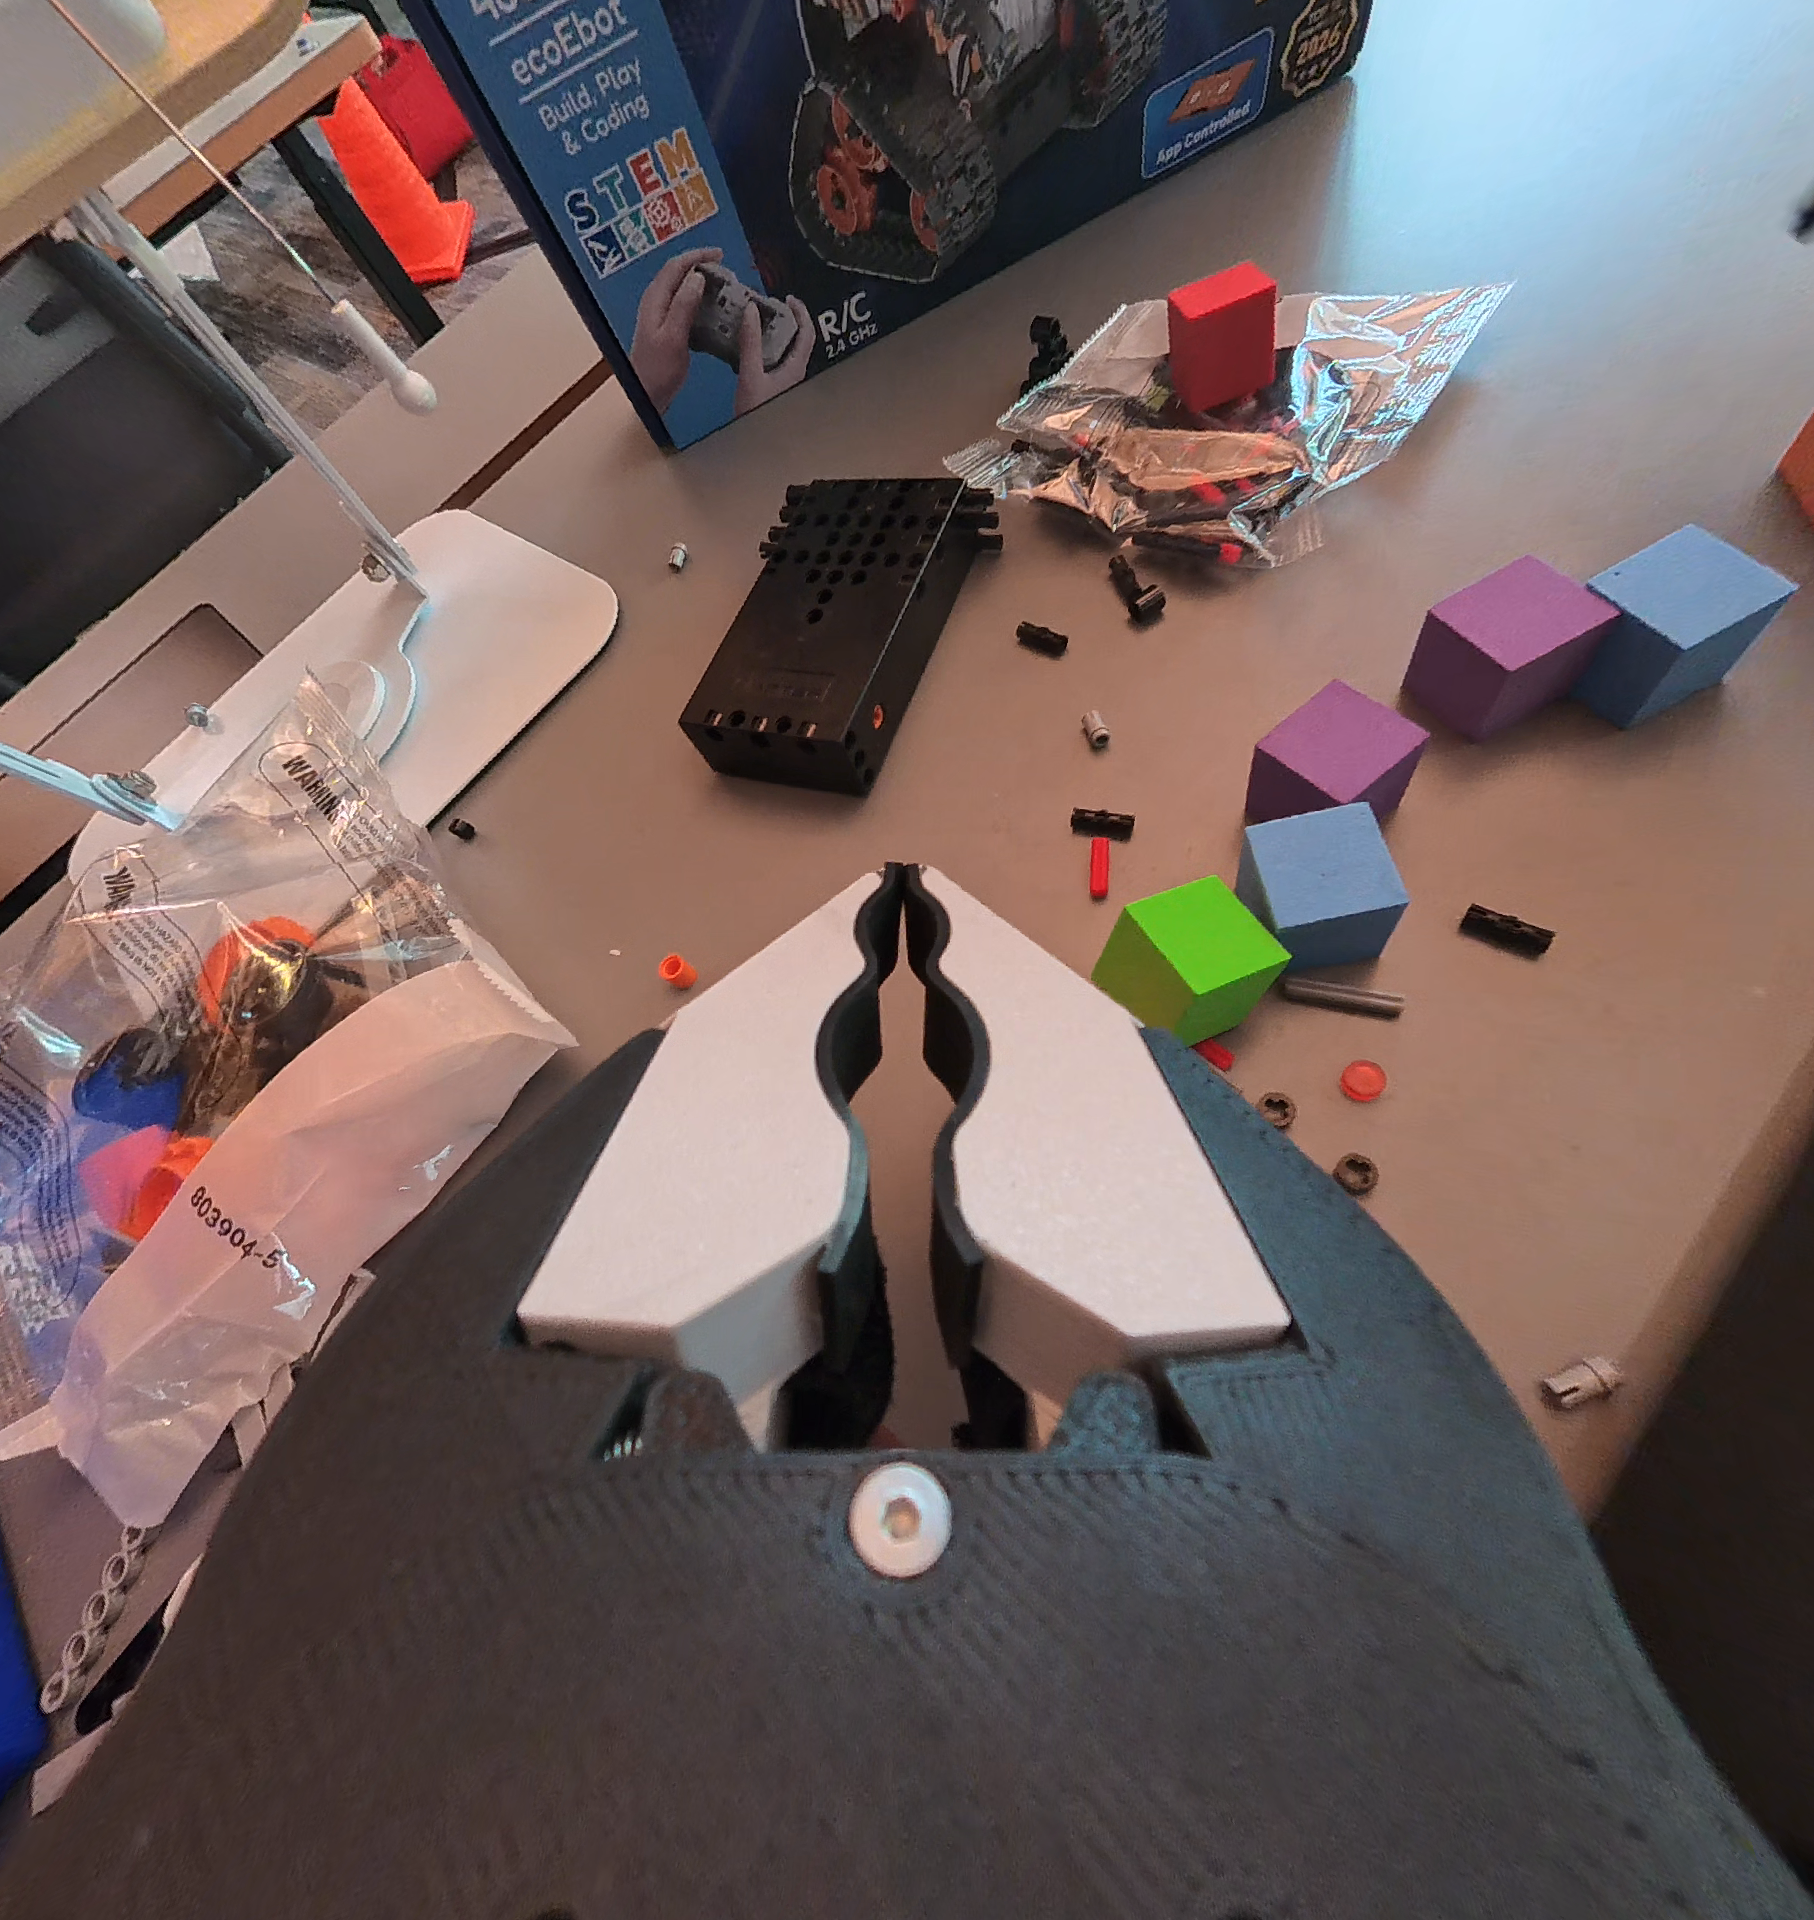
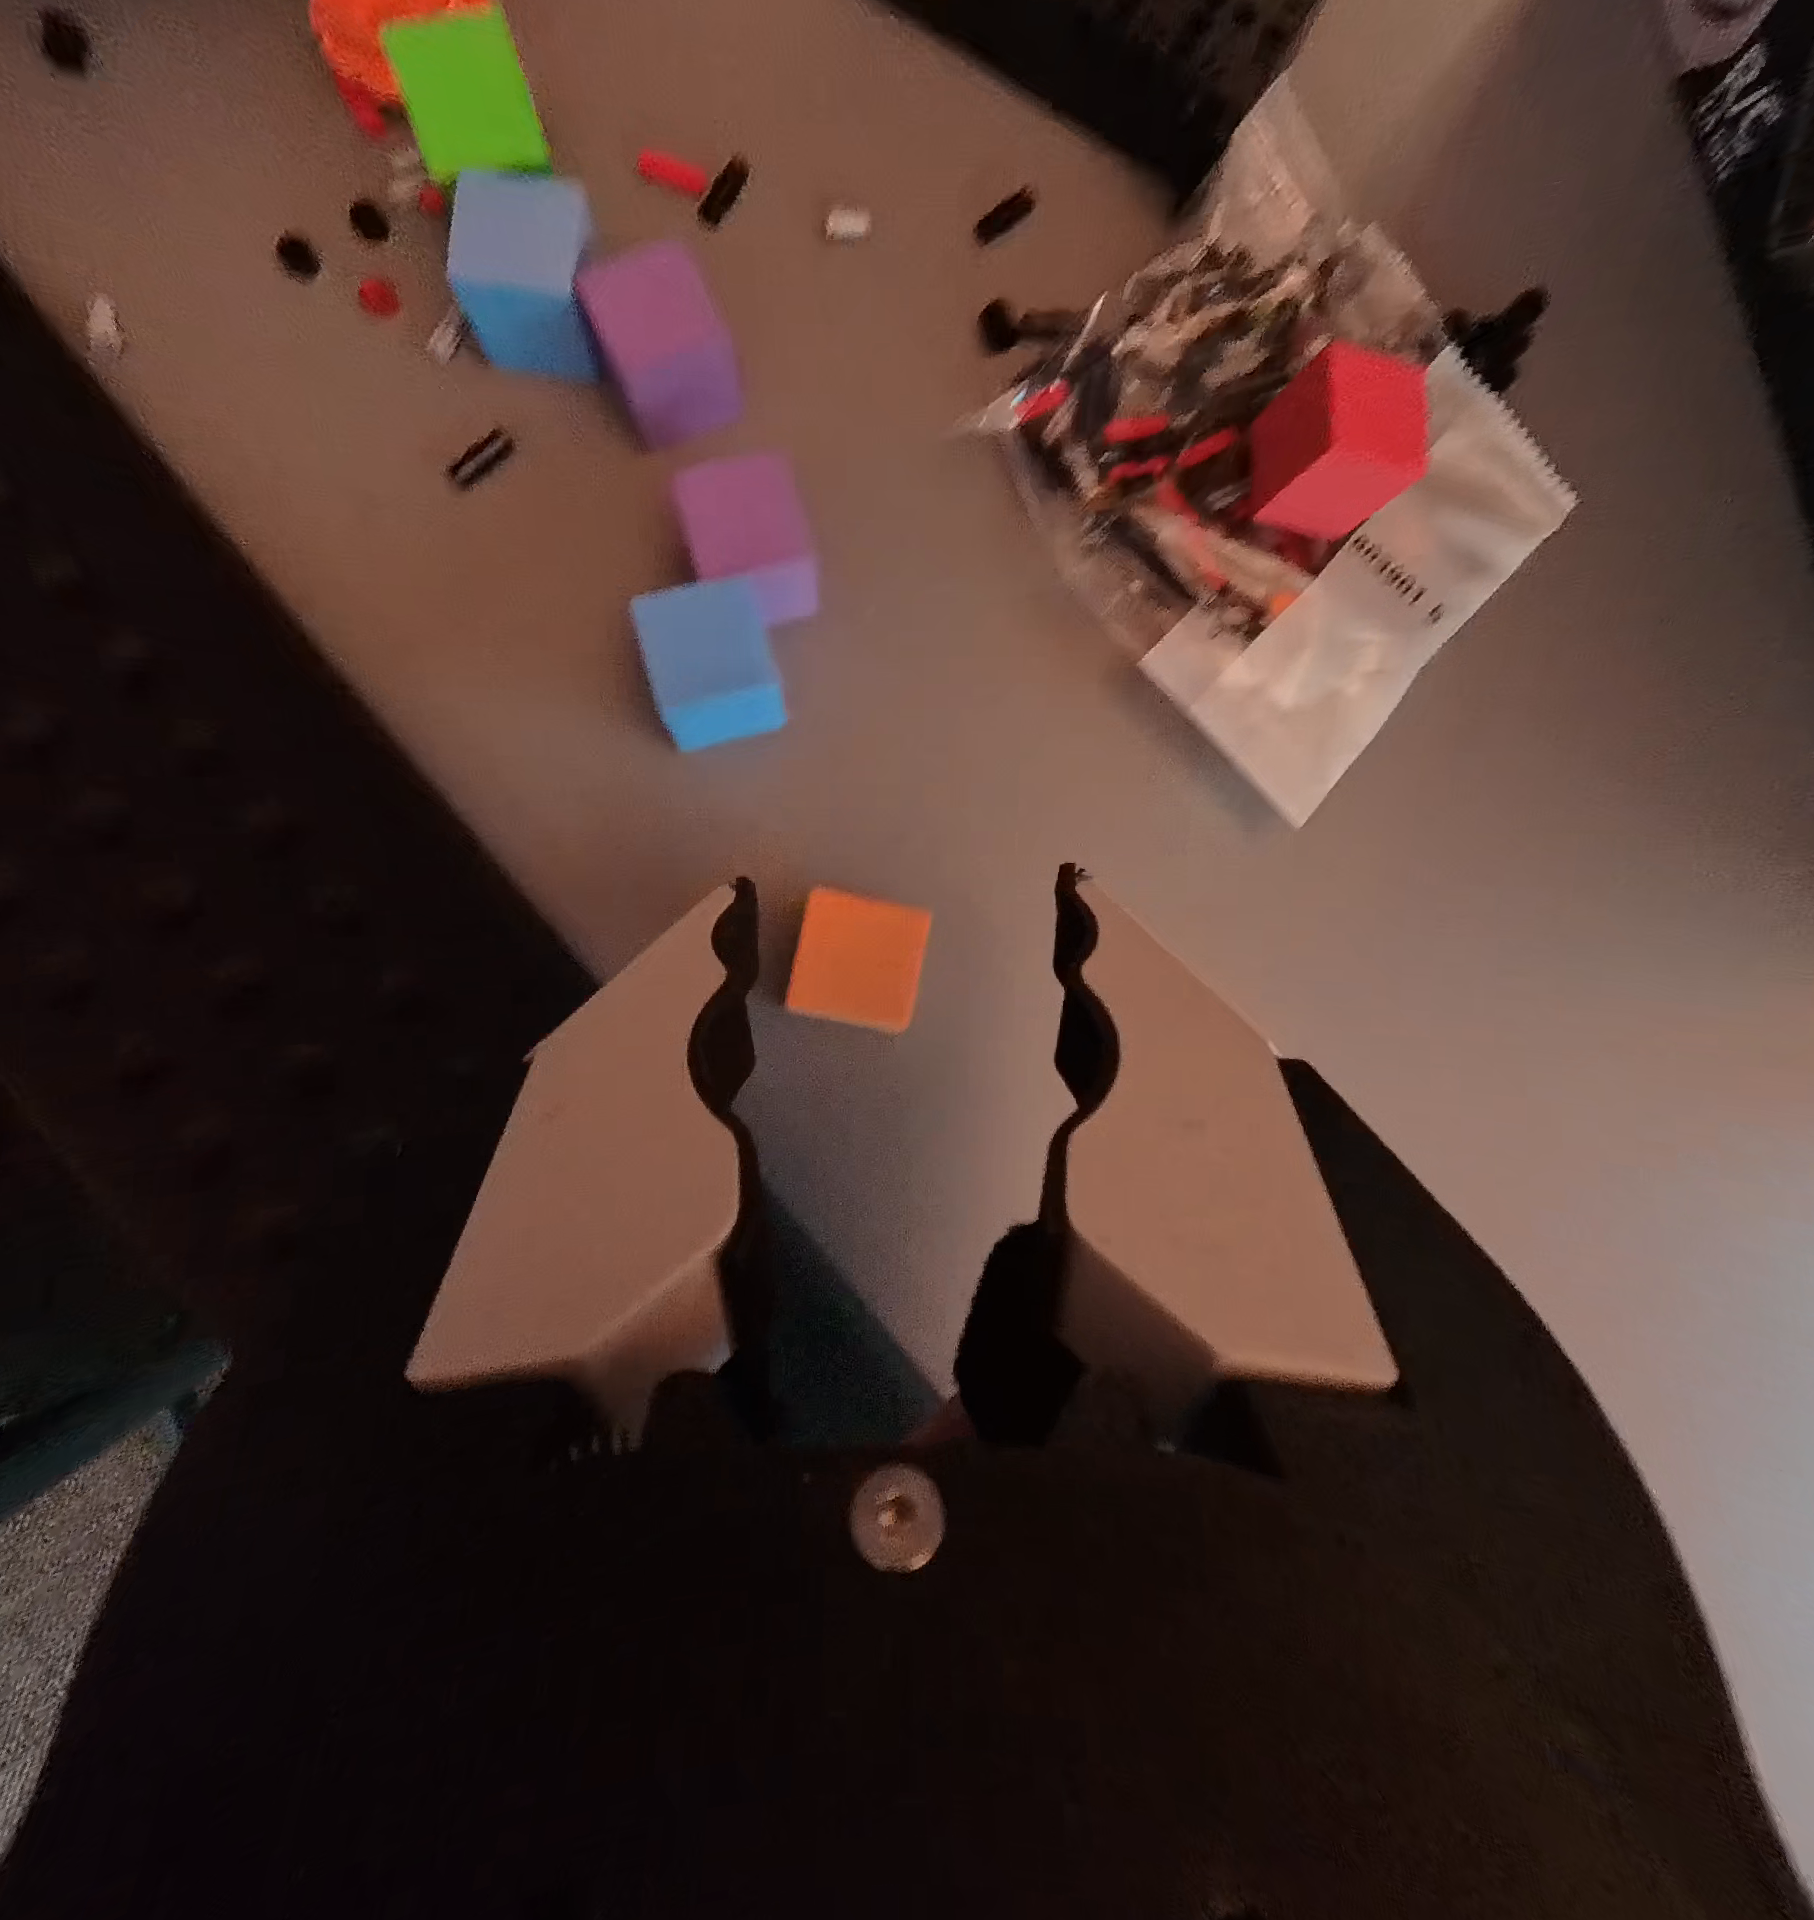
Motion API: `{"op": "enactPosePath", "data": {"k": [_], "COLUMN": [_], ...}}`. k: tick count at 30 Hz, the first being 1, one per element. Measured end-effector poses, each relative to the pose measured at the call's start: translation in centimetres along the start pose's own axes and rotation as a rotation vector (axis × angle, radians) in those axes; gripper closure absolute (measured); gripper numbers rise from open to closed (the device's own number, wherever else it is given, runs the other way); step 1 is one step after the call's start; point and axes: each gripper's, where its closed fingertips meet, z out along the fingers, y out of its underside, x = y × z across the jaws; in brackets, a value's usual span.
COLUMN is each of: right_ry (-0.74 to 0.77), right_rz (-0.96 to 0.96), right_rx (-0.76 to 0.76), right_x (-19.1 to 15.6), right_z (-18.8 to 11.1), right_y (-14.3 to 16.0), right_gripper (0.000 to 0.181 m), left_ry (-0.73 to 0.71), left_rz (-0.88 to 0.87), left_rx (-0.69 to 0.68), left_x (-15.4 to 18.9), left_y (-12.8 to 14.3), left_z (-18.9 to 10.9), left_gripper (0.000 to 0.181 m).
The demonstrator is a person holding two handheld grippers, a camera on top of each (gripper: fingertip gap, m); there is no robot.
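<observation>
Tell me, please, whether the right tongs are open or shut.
Open: the right tongs show a wide gap between their tips, with the orange block on the table seen through it.

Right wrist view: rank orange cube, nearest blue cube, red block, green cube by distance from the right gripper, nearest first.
From the right gripper, which is open:
1. Orange cube: between the fingertips, nearer the left one.
2. Blue cube: ahead, slightly left, beside a purple cube.
3. Red block: ahead right, resting on the parts bag.
4. Green cube: far ahead left, at the top edge.
</observation>
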Motion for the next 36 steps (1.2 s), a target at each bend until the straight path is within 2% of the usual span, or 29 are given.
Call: {"op": "enactPosePath", "data": {"k": [3,6,7,10,14,18,22,26,36], "right_ry": [-0.016,-0.006,-0.01,0.02,0.091,0.105,0.063,-0.008,-0.012], "right_rz": [-0.009,0.0,0.005,-0.005,0.036,0.069,0.103,0.115,0.108], "right_rx": [-0.022,-0.06,-0.062,-0.009,0.117,0.104,0.057,0.033,0.046], "right_x": [-1.6,-1.5,-1.4,-0.2,3.8,7.7,9.6,9.2,9.4], "right_z": [0.2,1.0,1.2,0.7,-0.1,1.8,4.4,6.4,5.9], "right_y": [1.4,2.4,2.5,0.6,-4.6,-7.6,-8.3,-8.0,-8.9], "right_gripper": [0.13,0.153,0.154,0.155,0.155,0.155,0.155,0.155,0.155], "left_ry": [0.002,-0.004,-0.005,-0.005,-0.004,-0.002,0.004,0.019,0.028], "left_rz": [0.003,0.003,0.001,-0.003,-0.002,-0.001,-0.005,-0.005,-0.005], "left_rx": [-0.001,-0.005,-0.005,-0.004,-0.006,-0.009,-0.007,-0.001,0.004], "left_x": [0.1,0.0,0.0,-0.1,0.0,0.0,0.1,0.4,0.7], "left_y": [0.0,0.1,0.2,0.2,0.2,0.4,0.3,0.1,-0.1], "left_z": [0.0,0.1,0.1,0.1,0.2,0.3,0.3,0.3,0.4], "left_gripper": [0.181,0.181,0.181,0.181,0.181,0.181,0.181,0.181,0.181]}}
